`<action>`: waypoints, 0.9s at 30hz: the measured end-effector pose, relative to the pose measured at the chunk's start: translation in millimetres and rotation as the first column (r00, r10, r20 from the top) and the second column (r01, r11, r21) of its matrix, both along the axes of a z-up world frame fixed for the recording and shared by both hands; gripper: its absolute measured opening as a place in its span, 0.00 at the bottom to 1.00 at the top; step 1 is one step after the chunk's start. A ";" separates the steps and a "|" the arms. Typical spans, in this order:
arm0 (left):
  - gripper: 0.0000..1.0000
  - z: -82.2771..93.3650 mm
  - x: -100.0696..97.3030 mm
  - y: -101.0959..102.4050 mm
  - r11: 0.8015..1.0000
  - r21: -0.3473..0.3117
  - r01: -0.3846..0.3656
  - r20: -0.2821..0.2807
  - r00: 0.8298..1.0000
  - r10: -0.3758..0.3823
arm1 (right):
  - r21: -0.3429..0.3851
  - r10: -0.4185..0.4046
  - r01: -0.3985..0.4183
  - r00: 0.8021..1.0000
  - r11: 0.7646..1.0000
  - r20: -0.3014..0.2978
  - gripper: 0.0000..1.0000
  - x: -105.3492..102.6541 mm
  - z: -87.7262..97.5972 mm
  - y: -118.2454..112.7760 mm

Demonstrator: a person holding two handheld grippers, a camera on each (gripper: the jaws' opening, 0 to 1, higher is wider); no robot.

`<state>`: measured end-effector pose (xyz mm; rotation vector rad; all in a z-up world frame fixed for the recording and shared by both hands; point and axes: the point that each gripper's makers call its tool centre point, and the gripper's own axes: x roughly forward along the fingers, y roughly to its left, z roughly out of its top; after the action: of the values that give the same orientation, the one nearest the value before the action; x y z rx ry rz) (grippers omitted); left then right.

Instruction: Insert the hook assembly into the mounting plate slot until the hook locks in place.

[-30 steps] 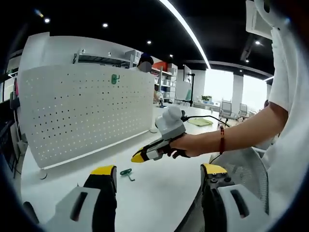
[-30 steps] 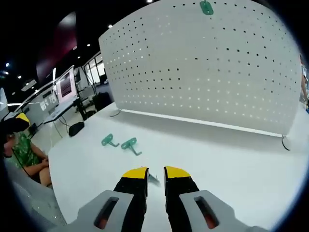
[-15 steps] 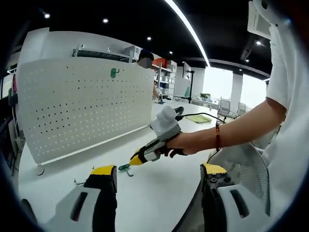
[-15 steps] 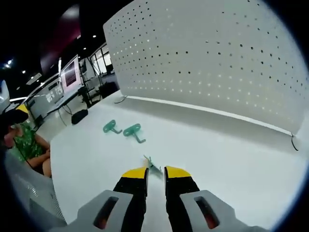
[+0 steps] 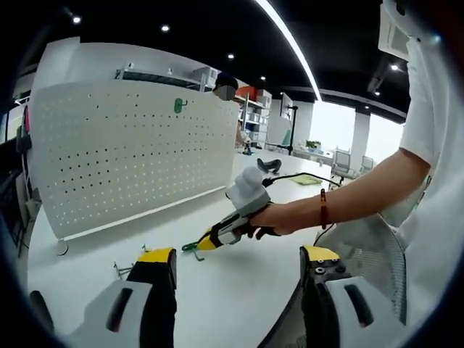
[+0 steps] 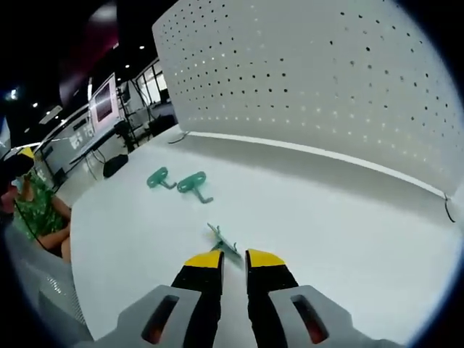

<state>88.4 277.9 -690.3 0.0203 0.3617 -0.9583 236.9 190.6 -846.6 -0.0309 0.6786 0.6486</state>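
The white pegboard mounting plate (image 5: 123, 159) (image 6: 312, 87) stands upright on the table, with one green hook (image 5: 178, 105) hanging high on it. Another green hook (image 6: 222, 240) (image 5: 190, 246) lies on the table right at the tips of my right gripper (image 6: 233, 259) (image 5: 210, 239). Its near end reaches into the narrow gap between the jaws, which stand almost together; I cannot tell if they pinch it. My left gripper (image 5: 238, 255) is open wide with nothing between its jaws, hanging back from the table edge.
Two more green hooks (image 6: 158, 178) (image 6: 193, 184) lie on the white table (image 6: 348, 217) to the left of my right gripper. A person's bare arm (image 5: 348, 203) reaches across the left gripper view. Desks and a seated person (image 6: 32, 217) are beyond the table edge.
My right gripper has come down and forward to the loose hook, so the hook now sits at its tips instead of under them. Its jaw gap is unchanged. The left gripper stays open.
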 end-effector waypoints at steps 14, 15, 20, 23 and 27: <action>0.68 -1.2 1.5 -0.3 1.000 -0.007 0.000 -0.009 1.000 0.000 | -0.020 0.006 -0.006 1.000 1.000 -0.003 0.05 3.8 -6.8 0.8; 0.68 -1.6 1.5 -0.4 1.000 -0.007 0.001 -0.010 1.000 -0.001 | -0.010 0.003 -0.003 1.000 1.000 0.002 0.05 4.7 -5.7 0.5; 0.68 -1.4 0.8 -2.1 1.000 -0.011 0.005 -0.006 1.000 -0.005 | -0.010 0.010 -0.010 1.000 1.000 0.006 0.00 2.5 -2.9 0.4; 0.68 -1.7 0.8 -2.6 1.000 -0.005 0.007 0.000 1.000 -0.007 | 0.004 0.014 -0.014 0.999 1.000 0.029 0.00 0.7 5.6 0.8; 0.68 -1.8 -0.2 -3.8 1.000 -0.010 0.008 -0.001 1.000 -0.008 | -0.037 0.045 -0.044 0.998 0.998 0.034 0.00 -1.0 2.9 0.0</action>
<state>88.2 274.0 -692.1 0.0121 0.3574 -0.9683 235.9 190.5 -843.7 -0.0911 0.6575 0.6769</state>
